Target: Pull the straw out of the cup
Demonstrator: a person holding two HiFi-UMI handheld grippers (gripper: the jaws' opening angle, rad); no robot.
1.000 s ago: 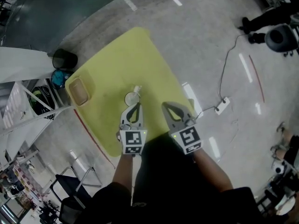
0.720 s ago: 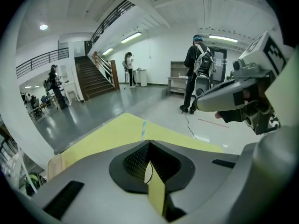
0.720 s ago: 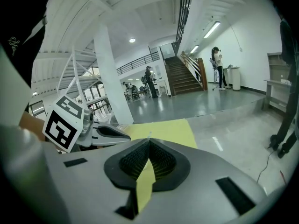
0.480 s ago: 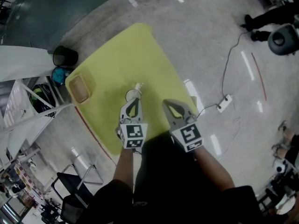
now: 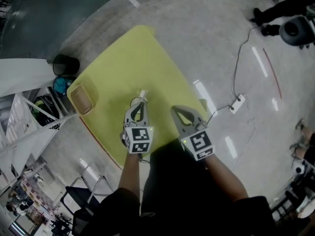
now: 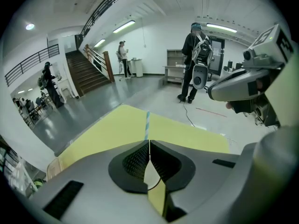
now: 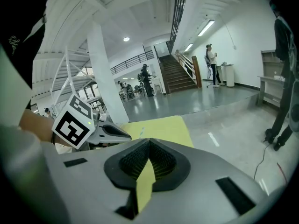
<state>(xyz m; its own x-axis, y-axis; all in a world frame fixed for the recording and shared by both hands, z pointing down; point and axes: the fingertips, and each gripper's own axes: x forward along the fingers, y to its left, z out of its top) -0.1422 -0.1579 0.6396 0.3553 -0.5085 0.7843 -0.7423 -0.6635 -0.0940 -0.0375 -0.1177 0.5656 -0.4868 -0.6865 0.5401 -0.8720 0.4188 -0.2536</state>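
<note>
The yellow surface [image 5: 129, 58] fills the middle of the head view. Both claws are held over its near edge.

The left claw [image 5: 140, 103] is clenched, its jaws pressed together with nothing seen between them. It is poised directly over the cup [image 6: 152, 173], of which only a pale sliver with a curved rim is seen below the closed jaws in the left gripper view. In the head view the cup is almost wholly covered by this claw. The right claw [image 5: 175, 110] is likewise clenched and empty, and is held apart to the right.

The straw [image 6: 147, 124], striped blue and white, stands in the cup just past the left claw's tips. Whether it is touched cannot be told.

The straw is judged to be paper: very light, fairly stiff along its length, and easily crushed or kinked by a hard pinch. It is best taken on the exposed length above the rim, lightly and squarely. The cup is probably light too and may need steadying.

The straw's long axis is nearly upright. Its free end points up and, in the head view, slightly to the upper right [image 5: 142, 93].
</note>
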